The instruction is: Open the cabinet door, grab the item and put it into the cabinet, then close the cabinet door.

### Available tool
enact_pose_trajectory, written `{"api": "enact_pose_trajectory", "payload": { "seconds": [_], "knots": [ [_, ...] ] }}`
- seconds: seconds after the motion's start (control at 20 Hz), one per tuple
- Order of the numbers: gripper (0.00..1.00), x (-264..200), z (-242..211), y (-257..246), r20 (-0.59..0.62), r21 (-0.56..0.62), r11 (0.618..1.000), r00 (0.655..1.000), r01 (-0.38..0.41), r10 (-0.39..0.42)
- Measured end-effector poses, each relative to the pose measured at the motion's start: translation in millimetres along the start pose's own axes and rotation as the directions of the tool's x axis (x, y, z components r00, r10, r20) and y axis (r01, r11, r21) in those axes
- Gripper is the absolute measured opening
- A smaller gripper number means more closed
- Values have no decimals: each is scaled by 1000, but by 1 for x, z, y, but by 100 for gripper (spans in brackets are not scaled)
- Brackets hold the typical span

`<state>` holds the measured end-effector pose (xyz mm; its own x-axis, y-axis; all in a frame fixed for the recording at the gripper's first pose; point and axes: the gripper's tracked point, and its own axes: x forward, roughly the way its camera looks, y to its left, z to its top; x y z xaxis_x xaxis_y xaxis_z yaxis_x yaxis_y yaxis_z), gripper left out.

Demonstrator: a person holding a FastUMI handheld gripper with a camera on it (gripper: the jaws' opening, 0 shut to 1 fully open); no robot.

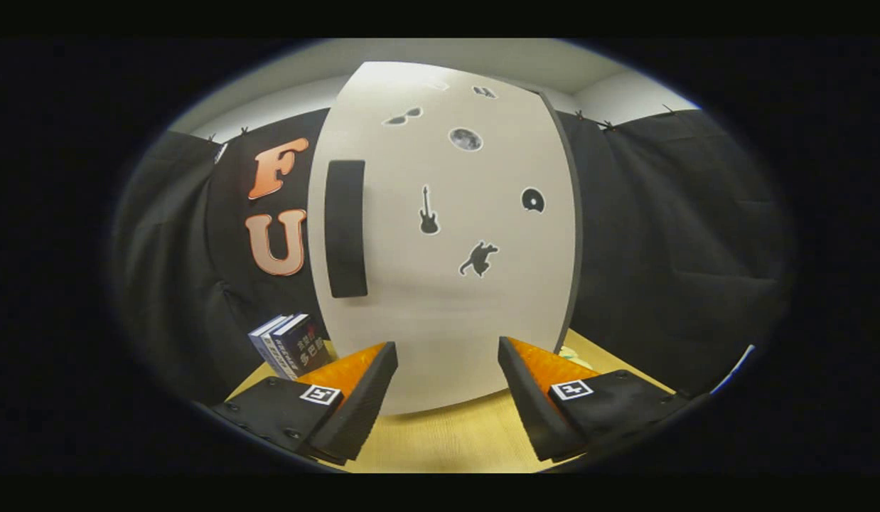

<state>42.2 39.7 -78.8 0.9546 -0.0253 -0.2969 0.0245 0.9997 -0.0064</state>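
Presently the tool [447,355] hangs with its fingers spread wide, gripping nothing, facing the closed cabinet door [447,284] just ahead. The door is pale, dotted with small dark stickers, and carries a dark vertical handle [346,227] near its left edge, up and to the left of the fingers. A small stack of books [289,345], probably the item to be stowed, stands on the wooden bench [447,441] beside the cabinet's lower left corner, close to the left finger. Judgement: opening is not yet begun. Risks: the fingers sit below and right of the handle, so a straight advance would strike bare panel; a shallow pinch could slip off; the door's swing may knock the books.
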Motion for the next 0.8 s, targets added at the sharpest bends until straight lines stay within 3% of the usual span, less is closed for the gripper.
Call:
{"api": "enact_pose_trajectory", "payload": {
  "seconds": [0.35, 0.8],
  "knots": [
    [92, -46, 39, -14, 53, -8, 1000, 999, -8, 9],
    [92, -61, 38, -27, 50, -4, 1000, 999, 12, -12]
  ]
}}
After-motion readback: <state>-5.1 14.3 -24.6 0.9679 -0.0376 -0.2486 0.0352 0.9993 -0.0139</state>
